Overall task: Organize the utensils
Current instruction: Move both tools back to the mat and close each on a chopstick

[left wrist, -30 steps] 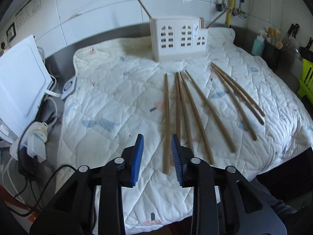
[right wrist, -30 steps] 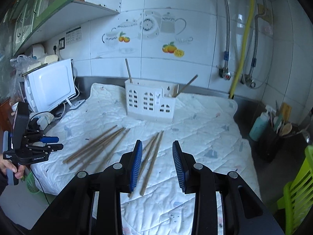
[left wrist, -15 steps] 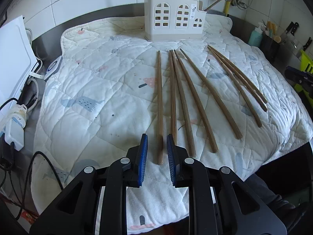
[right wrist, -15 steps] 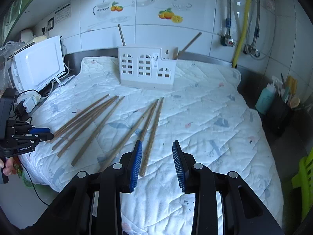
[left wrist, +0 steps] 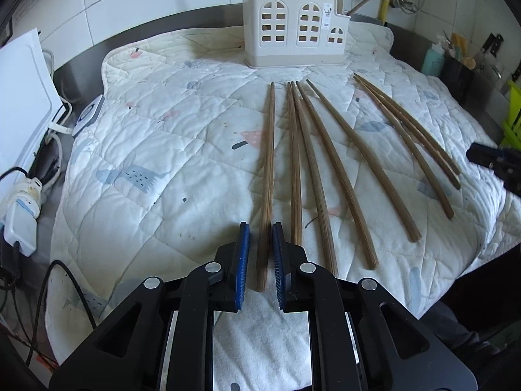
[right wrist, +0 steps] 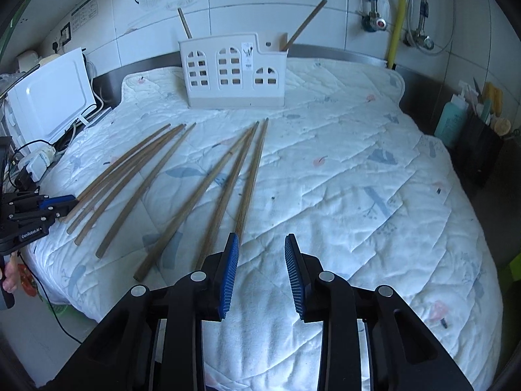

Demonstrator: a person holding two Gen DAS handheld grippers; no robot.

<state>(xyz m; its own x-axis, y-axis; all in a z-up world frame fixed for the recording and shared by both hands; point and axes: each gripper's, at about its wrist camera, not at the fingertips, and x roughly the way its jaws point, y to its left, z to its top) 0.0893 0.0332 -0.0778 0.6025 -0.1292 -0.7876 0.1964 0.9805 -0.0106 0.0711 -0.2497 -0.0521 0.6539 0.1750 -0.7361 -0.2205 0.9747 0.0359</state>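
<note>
Several long wooden chopsticks lie on a white quilted mat (left wrist: 169,150). A white house-shaped utensil holder (left wrist: 294,32) stands at the back with two sticks in it; it also shows in the right wrist view (right wrist: 232,71). My left gripper (left wrist: 261,238) is low over the mat, its jaws narrowed around the near end of the leftmost chopstick (left wrist: 267,176), with small gaps still showing. My right gripper (right wrist: 262,247) is open and empty, just right of the near end of the rightmost chopstick (right wrist: 250,179). The left gripper also shows at the left edge of the right wrist view (right wrist: 49,205).
A white appliance (right wrist: 49,97) and a power strip with cables (left wrist: 19,202) are left of the mat. A teal bottle (right wrist: 451,120) and a black utensil caddy (right wrist: 478,150) stand at the right. A steel counter rim and tiled wall run behind.
My left gripper moved forward and down onto the leftmost chopstick and narrowed its jaws around it. My right gripper dropped lower toward the mat and stayed open.
</note>
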